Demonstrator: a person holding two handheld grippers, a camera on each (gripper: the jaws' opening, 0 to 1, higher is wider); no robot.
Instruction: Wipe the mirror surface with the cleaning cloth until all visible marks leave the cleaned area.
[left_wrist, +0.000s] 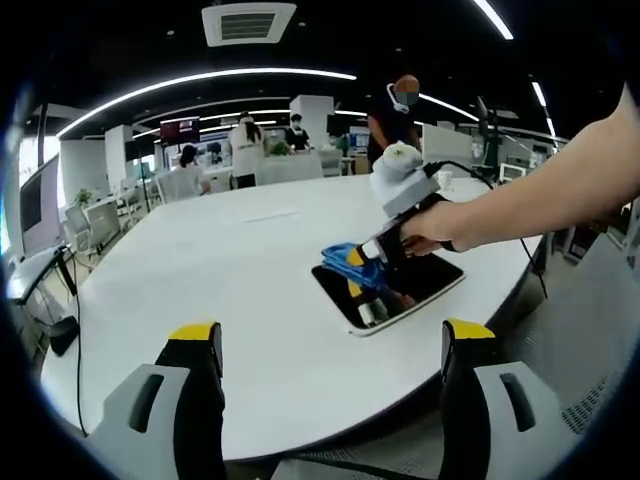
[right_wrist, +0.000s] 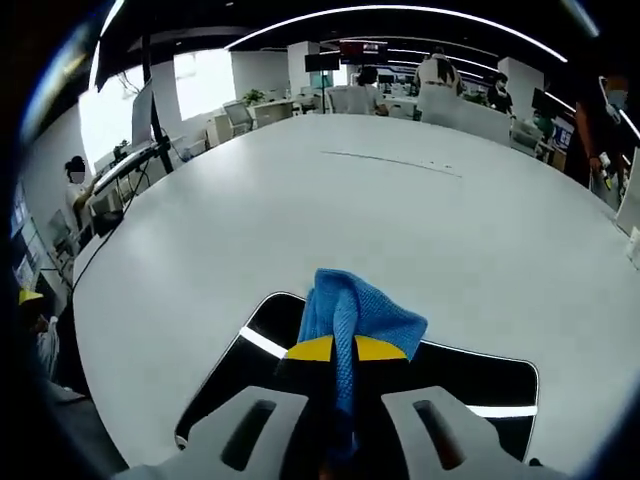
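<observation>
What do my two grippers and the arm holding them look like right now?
The left gripper has grey moulded jaws with slotted cut-outs, black inner faces and yellow tips. The right gripper has the same grey jaws and yellow tips. In the left gripper view a black cable trails from it, and the person's forearm is bare.

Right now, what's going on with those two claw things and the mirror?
Right gripper shut on cloth, cloth on mirror. Left gripper open, hovering over table, short of mirror. Nothing else on the glass.
</observation>
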